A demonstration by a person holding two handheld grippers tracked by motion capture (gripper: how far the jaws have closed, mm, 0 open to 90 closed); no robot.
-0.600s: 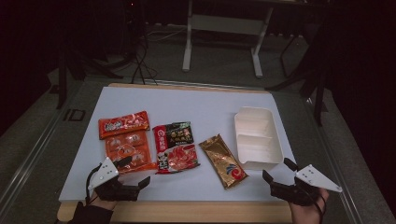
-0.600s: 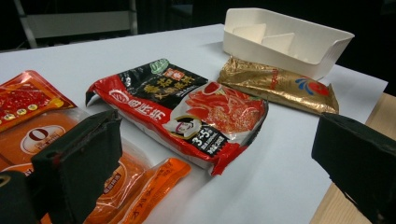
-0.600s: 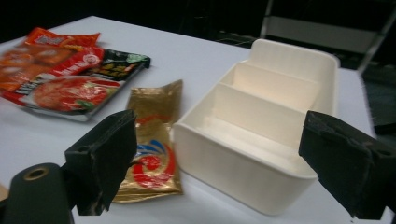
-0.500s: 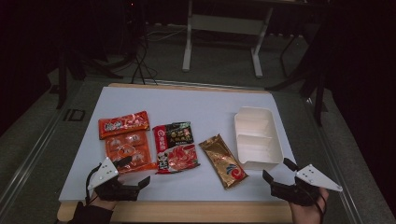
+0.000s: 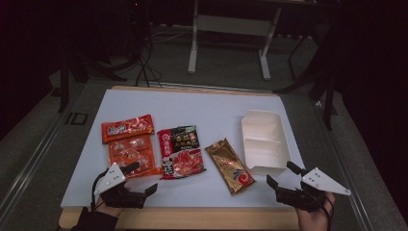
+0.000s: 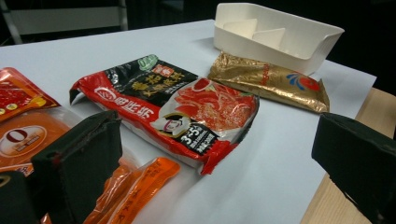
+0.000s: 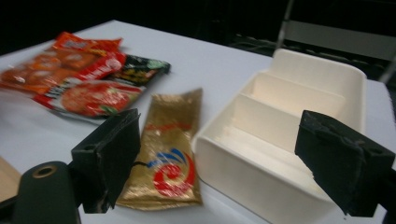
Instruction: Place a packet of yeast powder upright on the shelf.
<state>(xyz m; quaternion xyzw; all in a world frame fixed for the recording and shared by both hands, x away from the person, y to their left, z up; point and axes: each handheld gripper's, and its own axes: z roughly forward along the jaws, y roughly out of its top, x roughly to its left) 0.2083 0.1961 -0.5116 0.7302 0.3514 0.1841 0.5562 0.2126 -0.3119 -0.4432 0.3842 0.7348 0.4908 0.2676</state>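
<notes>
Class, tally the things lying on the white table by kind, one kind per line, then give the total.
Orange packets: 2, orange packet with label strip, clear-fronted orange packet
Red and black packet: 1
Gold packet: 1
White divided tray: 1
Total: 5

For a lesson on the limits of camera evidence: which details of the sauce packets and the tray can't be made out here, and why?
- Orange packets: left gripper view, cut off by the left edge and partly hidden by the near jaw.
- White divided tray: right gripper view, the near compartment's floor is hidden by its own wall.
- Gold packet: high view, print too small to read.
- Red-and-black packet: right gripper view, label blurred.
</notes>
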